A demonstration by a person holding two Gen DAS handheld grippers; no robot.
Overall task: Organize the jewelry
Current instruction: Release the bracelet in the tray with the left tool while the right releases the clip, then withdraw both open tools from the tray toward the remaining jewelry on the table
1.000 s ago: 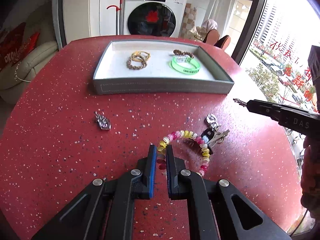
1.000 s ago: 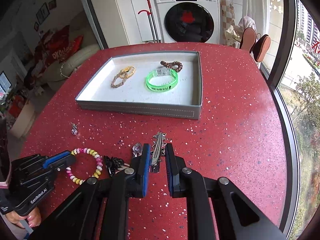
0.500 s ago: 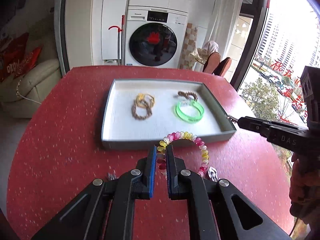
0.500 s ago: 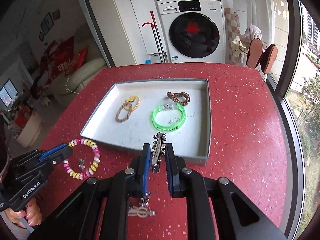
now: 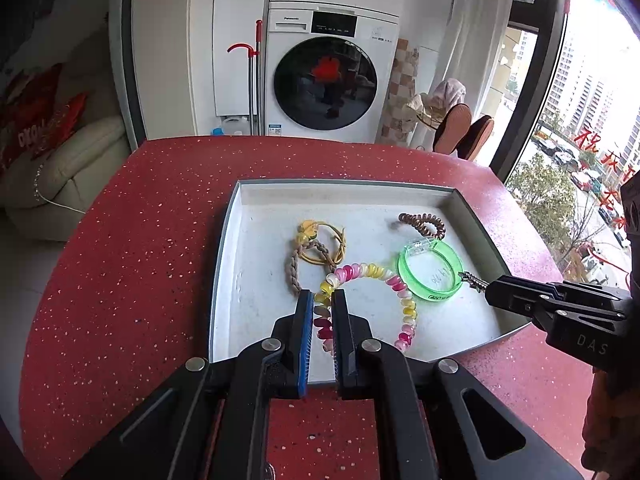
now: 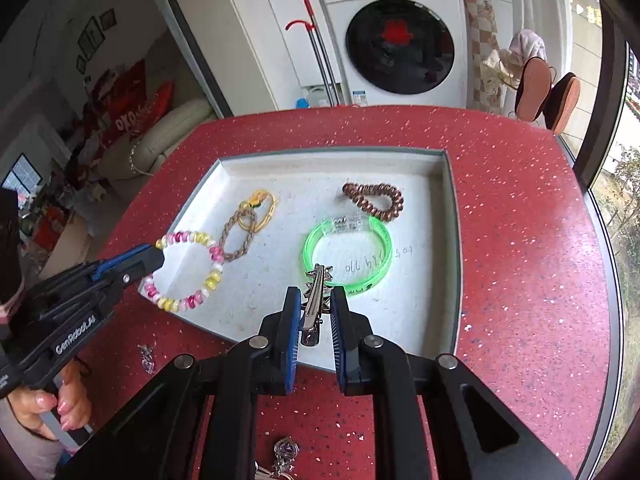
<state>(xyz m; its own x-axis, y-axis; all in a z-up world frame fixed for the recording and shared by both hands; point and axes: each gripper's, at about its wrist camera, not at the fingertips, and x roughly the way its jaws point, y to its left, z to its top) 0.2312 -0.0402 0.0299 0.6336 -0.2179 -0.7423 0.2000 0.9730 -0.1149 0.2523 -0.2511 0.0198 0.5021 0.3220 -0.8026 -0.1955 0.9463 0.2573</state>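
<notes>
Grippers both hover loaded over the near half of the grey tray (image 6: 450, 240): left gripper (image 5: 322, 308) clamped on the pink-yellow bead bracelet (image 5: 400, 286), right gripper (image 6: 315, 304) pinching a silver hair clip (image 6: 314, 300), neither released yet. Farther in the tray already lie the green bangle (image 6: 347, 258), braided cord (image 6: 244, 226) and brown coil tie (image 6: 374, 200). Left to do: small metal charms (image 6: 146, 356) on the red table (image 6: 520, 280), nearer than the tray.

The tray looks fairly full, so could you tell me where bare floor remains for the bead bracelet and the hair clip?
The tray is bare along its near edge, below the green bangle, and in the near-left corner under the bead bracelet. The far half is crowded by the braided cord and brown coil tie.
</notes>
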